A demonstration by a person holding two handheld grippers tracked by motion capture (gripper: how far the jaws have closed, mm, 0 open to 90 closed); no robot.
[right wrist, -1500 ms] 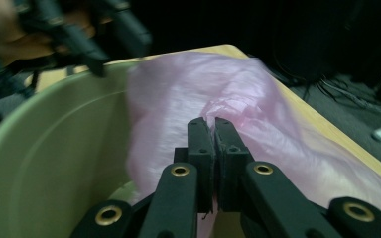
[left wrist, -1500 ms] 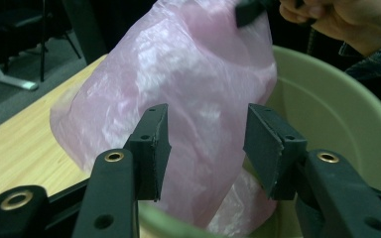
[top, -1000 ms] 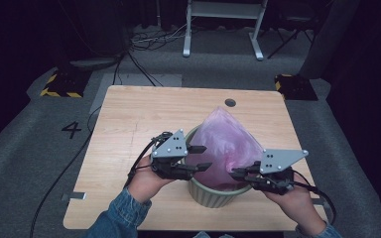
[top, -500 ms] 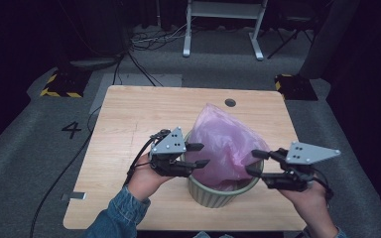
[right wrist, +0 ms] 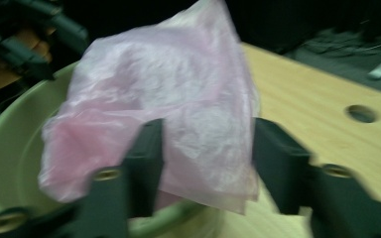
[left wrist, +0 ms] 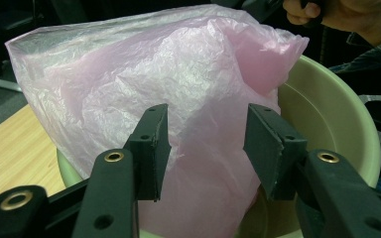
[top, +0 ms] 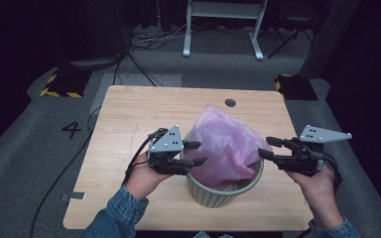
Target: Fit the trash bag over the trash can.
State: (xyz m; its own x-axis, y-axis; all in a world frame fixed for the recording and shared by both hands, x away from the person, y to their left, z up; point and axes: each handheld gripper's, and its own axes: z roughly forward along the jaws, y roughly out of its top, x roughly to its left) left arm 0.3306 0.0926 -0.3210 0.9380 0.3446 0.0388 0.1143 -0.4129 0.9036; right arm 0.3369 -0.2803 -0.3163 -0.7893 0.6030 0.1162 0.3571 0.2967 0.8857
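Note:
A crumpled pink plastic bag (top: 223, 144) stands up out of a pale green round bin (top: 218, 196) near the front of the wooden table (top: 139, 114). My left gripper (top: 201, 152) is at the bin's left rim and points at the bag. Its jaws are open, and in the left gripper view (left wrist: 206, 124) the bag (left wrist: 144, 74) lies just beyond them over the bin (left wrist: 327, 114). My right gripper (top: 264, 147) hovers off the bin's right side, jaws apart. They have just been closing, and the bag's edge (right wrist: 178, 99) sits ahead of them, unpressed.
A round hole (top: 230, 102) marks the table's far right part. On the grey floor, a number 4 (top: 72, 130) lies left of the table. A yellow-and-black striped block (top: 59, 84) and cables lie behind it. White stand legs (top: 223, 25) are at the back.
My right gripper let go at the bin's right rim, opened and drew off to the right. The bag's right side slackened. My left gripper stayed put.

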